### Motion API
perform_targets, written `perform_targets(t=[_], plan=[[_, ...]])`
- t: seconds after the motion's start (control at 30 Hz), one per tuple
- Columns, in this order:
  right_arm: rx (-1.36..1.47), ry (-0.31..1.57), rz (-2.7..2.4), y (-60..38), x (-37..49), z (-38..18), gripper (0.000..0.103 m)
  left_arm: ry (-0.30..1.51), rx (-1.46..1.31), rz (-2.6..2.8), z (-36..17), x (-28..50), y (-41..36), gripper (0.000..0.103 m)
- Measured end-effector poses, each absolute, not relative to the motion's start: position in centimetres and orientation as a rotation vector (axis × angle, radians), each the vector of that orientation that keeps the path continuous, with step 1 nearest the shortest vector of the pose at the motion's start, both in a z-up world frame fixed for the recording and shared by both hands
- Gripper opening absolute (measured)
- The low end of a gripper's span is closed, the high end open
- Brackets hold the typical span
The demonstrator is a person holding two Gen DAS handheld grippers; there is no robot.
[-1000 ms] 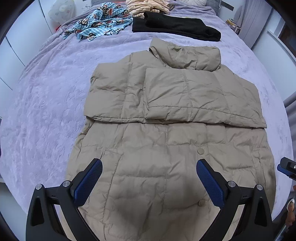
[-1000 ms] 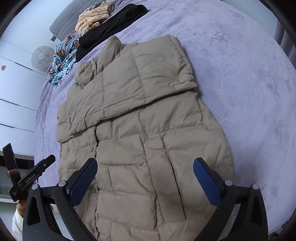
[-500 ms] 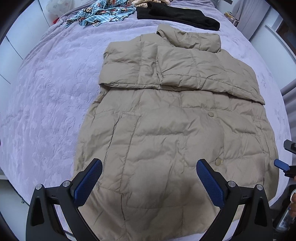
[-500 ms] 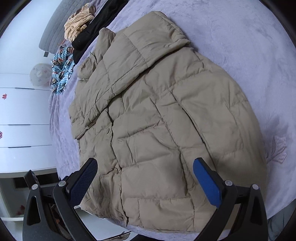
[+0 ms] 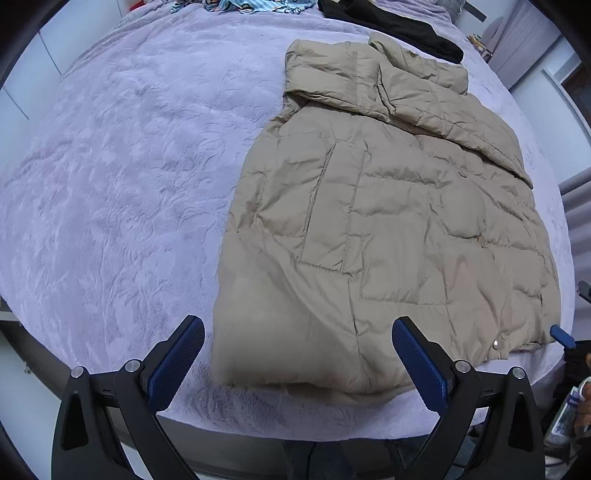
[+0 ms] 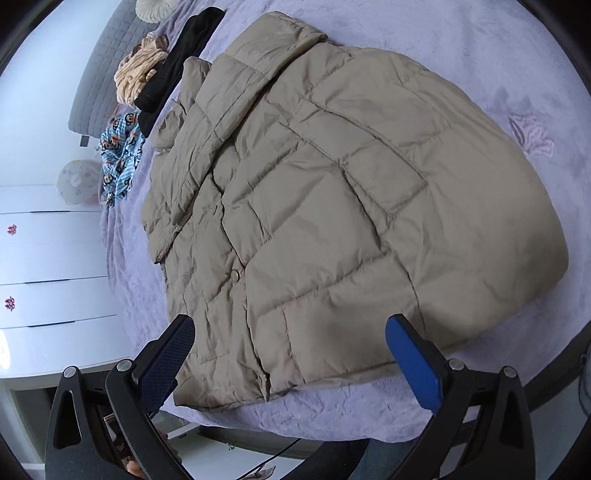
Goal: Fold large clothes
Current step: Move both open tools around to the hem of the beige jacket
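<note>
Fingers on my left gripper [image 5: 297,354] stand wide apart with nothing between them, blue pads bare, hovering above the near hem of the tan puffer jacket [image 5: 388,221]. My right gripper [image 6: 290,352] is spread just as wide and empty too, poised over the other hem corner of the jacket [image 6: 332,206].

From the left wrist, the jacket's near left corner sits just ahead at 12 o'clock, close to the edge of the lavender bedspread [image 5: 122,177]. A blue fingertip of my other tool shows at 3 o'clock, beside the jacket's right corner.

The jacket lies flat on the bed, front up, snap buttons showing down the middle, with its sleeves folded across the chest at the far end and the collar beyond them.

Past the collar, at 12 o'clock in the left view, lies a black garment [image 5: 399,26]. From the right wrist, at 10 o'clock, I see that black garment [image 6: 177,66] beside a cream striped one [image 6: 138,74] and a blue cartoon-print cloth [image 6: 120,155], well apart from the jacket.
</note>
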State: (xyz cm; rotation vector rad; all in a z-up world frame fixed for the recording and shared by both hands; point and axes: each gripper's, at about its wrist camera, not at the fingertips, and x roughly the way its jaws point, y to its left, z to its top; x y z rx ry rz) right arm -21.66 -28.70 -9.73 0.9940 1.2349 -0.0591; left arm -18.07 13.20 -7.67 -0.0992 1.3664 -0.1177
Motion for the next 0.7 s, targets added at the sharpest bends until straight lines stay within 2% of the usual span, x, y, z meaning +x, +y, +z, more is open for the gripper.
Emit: perform_targets(t=[0.43,0.7], plan=[[0.928,1.287,-0.028,-30.5,-22.9,-8.7,0.103,1.42,-0.533,-0.101,-9.0,-22.3,16.2,0.102],[1.066,1.273,-0.09,-34.0,-26.1,-10.2,0.103,1.522,-0.721,-0.159,-13.0,-22.2,14.8,0.102]])
